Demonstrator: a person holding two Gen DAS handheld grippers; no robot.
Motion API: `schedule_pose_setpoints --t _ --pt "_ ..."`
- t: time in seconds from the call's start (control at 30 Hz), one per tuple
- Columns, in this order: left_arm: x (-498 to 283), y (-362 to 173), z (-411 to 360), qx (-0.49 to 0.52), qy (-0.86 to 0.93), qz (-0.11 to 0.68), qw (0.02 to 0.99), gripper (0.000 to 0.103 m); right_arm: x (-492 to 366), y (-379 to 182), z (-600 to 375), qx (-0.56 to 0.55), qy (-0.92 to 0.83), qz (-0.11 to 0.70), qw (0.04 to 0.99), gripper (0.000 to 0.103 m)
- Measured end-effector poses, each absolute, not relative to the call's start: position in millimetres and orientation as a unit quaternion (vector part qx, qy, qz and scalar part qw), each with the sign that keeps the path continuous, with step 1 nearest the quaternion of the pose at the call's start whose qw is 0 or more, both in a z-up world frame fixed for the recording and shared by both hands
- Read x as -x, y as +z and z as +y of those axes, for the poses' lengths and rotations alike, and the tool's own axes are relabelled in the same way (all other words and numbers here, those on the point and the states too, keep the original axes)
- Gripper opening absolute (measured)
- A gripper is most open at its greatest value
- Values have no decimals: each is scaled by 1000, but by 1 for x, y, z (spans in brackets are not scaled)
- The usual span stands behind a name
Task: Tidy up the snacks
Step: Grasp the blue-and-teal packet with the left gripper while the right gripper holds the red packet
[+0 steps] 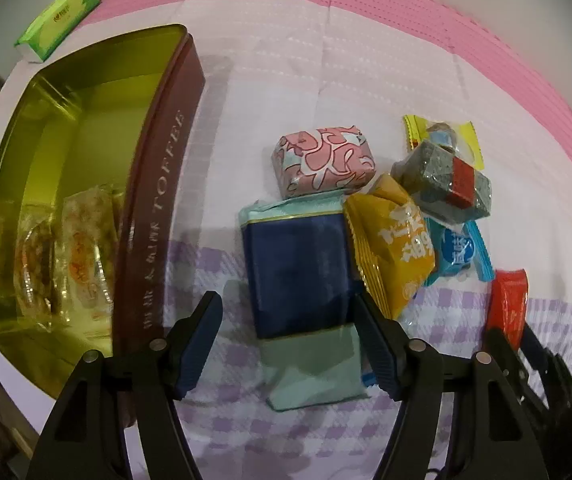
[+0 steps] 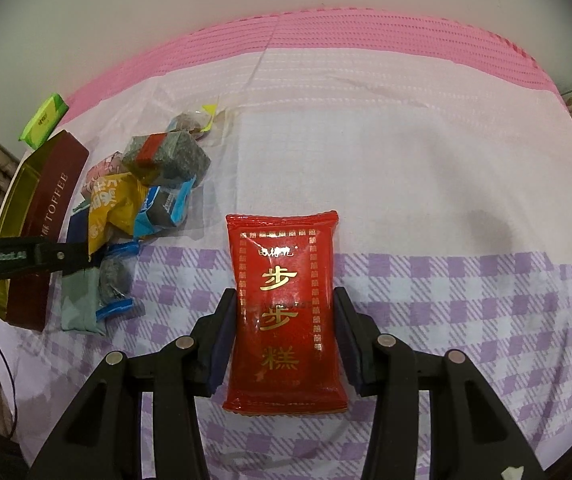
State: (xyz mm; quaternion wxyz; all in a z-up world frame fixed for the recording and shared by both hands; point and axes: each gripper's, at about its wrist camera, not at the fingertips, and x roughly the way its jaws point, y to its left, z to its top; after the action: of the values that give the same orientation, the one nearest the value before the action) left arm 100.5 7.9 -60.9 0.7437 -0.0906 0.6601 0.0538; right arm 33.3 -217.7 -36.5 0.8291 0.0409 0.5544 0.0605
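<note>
While the right gripper (image 2: 283, 344) clamps the red packet (image 2: 283, 308) for transfer, the left gripper (image 1: 290, 344) straddles the navy packet (image 1: 300, 276), jaws apart; toffee tin (image 1: 157, 208) waits left.

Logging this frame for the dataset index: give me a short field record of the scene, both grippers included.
surface: pink and purple checked cloth
container: open toffee tin, wrapped snacks inside at its near end
loose pile: mixed snack packets right of the tin, yellow packet on top
left gripper: open, straddling the navy and teal packet
right gripper: shut on the red packet
apart from pile: green packet beyond the tin
</note>
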Motion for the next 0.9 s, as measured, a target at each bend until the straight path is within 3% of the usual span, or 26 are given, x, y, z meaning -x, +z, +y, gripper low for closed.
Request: schedule_pose_setpoints --t 0.37,0.53,0.9 --pt "-106 -77 1 60 48 665 743 67 -32 -37 -215 -28 57 554 830 44" --pt "-98 -76 -3 44 46 662 747 53 -32 -37 -212 -23 55 553 831 44" --pt "-82 -73 2 32 31 662 748 51 -30 -37 -207 -6 49 551 833 44"
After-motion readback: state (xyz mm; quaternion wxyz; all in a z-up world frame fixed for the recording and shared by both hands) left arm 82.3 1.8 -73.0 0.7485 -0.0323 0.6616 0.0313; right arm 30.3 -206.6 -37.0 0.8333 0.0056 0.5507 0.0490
